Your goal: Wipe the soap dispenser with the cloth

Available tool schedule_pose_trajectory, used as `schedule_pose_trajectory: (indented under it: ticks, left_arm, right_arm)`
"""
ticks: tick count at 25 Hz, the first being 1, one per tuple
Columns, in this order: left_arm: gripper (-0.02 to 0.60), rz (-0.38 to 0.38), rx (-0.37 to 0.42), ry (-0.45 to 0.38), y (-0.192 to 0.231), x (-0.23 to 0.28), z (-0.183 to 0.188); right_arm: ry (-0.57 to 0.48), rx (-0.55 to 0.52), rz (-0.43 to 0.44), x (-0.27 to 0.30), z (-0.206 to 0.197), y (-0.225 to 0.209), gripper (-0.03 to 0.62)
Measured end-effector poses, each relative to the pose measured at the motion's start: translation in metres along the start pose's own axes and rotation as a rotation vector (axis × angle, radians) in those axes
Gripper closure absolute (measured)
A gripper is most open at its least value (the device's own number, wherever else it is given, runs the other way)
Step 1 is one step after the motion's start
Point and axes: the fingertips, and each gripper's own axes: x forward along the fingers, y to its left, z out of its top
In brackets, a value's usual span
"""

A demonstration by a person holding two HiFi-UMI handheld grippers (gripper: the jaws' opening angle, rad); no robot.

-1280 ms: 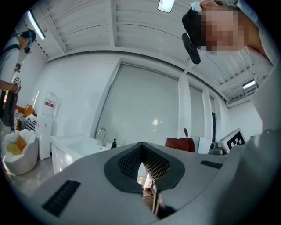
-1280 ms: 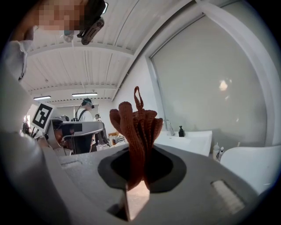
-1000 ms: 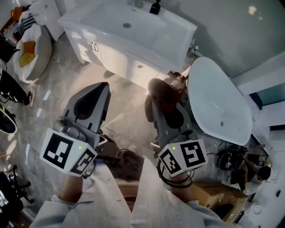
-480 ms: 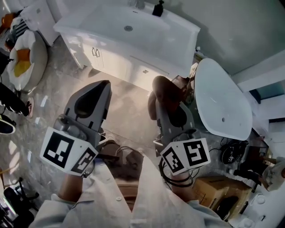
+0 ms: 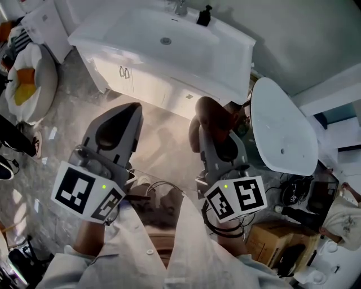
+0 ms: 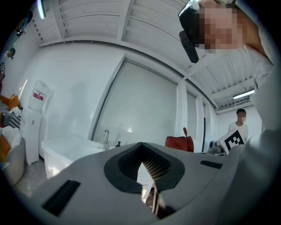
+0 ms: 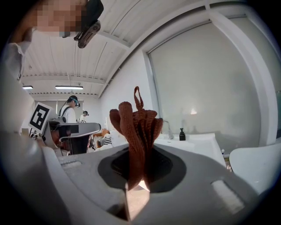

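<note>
Right hand-held gripper [image 5: 206,119], clamped on a bunched brown cloth [image 7: 136,127], and left hand-held gripper [image 5: 133,109], jaws pressed together on nothing, point forward side by side above the floor [image 5: 163,135]. Well ahead of both, the soap dispenser [image 5: 204,16] stands on the white sink desk [image 5: 225,51]. A white oval tub [image 5: 282,130] sits just right of the right one.

The cloth [image 7: 137,132] is rust-brown, ribbed knit. The soap dispenser [image 5: 203,15] is black; the sink cabinet [image 5: 152,79] white.
</note>
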Motion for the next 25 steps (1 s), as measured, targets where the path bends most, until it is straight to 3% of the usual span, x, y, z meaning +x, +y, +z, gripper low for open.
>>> schedule_pose_trajectory:
  ticks: [12, 25]
  left_arm:
    - [0.584, -0.018, -0.029, -0.005, 0.018, -0.016, 0.000]
    - [0.584, 0.026, -0.031, -0.012, 0.041, 0.000, 0.001]
  right_arm:
    - [0.008, -0.017, -0.027, 0.006, 0.004, 0.021, 0.539]
    - [0.003, -0.022, 0.012, 0.042, 0.010, 0.012, 0.539]
